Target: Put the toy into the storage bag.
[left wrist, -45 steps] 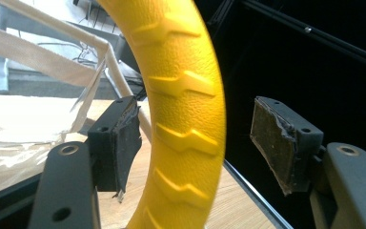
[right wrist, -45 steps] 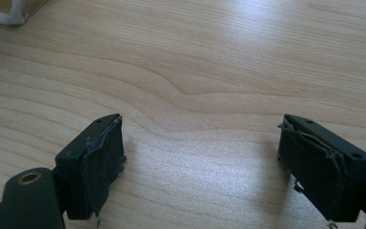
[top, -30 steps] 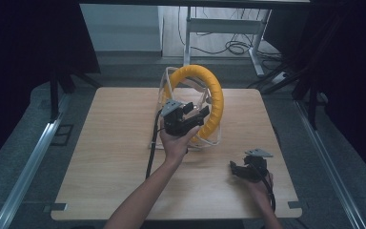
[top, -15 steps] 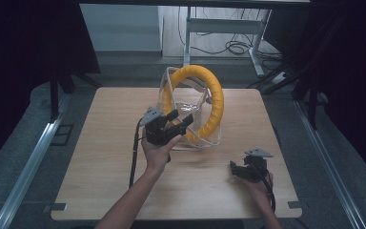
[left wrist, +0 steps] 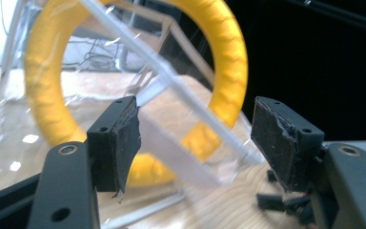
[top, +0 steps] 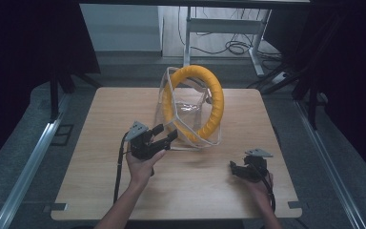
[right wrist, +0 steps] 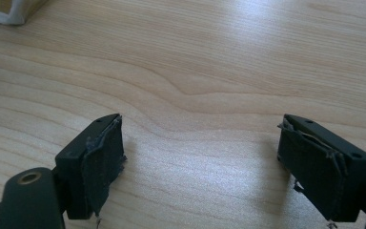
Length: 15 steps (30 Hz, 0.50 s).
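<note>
1. The light wooden tabletop [top: 100, 143] carries everything; its front half is bare wood grain, which the right gripper view looks straight down on.
2. The clear plastic bag with white-trimmed edges [top: 190, 114] stands upright at the far middle of the tabletop, with a thick yellow ribbed ring [top: 215, 102] inside it, leaning on edge. In the left gripper view the ring [left wrist: 228, 57] fills the bag's upper part behind the glossy film, and a white seam [left wrist: 181, 90] runs slantwise in front of it.
3. Handling, as a judgement: the bag looks thin, soft and slippery, so it will crumple and shift under a push. The ring looks light and springy, and bulky enough to tip the bag if pulled from one side. The white-trimmed edge or lower corner nearest the left tool seems the surest hold, since the stiffer trim gives the pads something to bite, whereas flat film could slide out.
4. The left tool [top: 164, 137] sits just in front of the bag's near left corner, its jaws pointing at it. They stand wide apart with nothing pinched; the trim lies beyond the pads [left wrist: 124, 138], apparently not touching.
5. The right tool [top: 240, 169] rests low near the front right of the tabletop, well apart from the bag, jaws spread wide and holding nothing.
</note>
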{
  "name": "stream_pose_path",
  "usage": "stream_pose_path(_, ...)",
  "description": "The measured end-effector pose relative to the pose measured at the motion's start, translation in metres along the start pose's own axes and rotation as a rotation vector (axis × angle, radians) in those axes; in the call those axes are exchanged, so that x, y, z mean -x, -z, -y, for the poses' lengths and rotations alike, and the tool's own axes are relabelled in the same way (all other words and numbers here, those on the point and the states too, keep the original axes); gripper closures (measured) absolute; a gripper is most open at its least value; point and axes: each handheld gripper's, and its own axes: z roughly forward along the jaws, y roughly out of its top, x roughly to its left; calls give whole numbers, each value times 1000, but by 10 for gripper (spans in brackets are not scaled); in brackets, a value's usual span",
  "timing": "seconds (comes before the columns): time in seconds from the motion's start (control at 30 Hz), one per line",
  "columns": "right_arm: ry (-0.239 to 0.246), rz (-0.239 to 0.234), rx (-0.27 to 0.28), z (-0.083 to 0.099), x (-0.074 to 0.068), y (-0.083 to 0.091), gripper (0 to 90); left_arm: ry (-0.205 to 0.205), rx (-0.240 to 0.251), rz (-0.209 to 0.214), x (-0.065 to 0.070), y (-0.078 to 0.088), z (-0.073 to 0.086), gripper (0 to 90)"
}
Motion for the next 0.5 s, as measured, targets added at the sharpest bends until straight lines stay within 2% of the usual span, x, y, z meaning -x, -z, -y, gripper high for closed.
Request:
stream_pose_path(0.23,1,1,1,0,0,0,158,5,-34,-18,-12,13,16,337)
stream_pose_path(0.33,1,1,1,0,0,0,158,-2,-49,-26,-16,15,16,336)
stream_pose_path(0.5,2,1,1,0,0,0,158,7,-38,-28,-19,19,15,337)
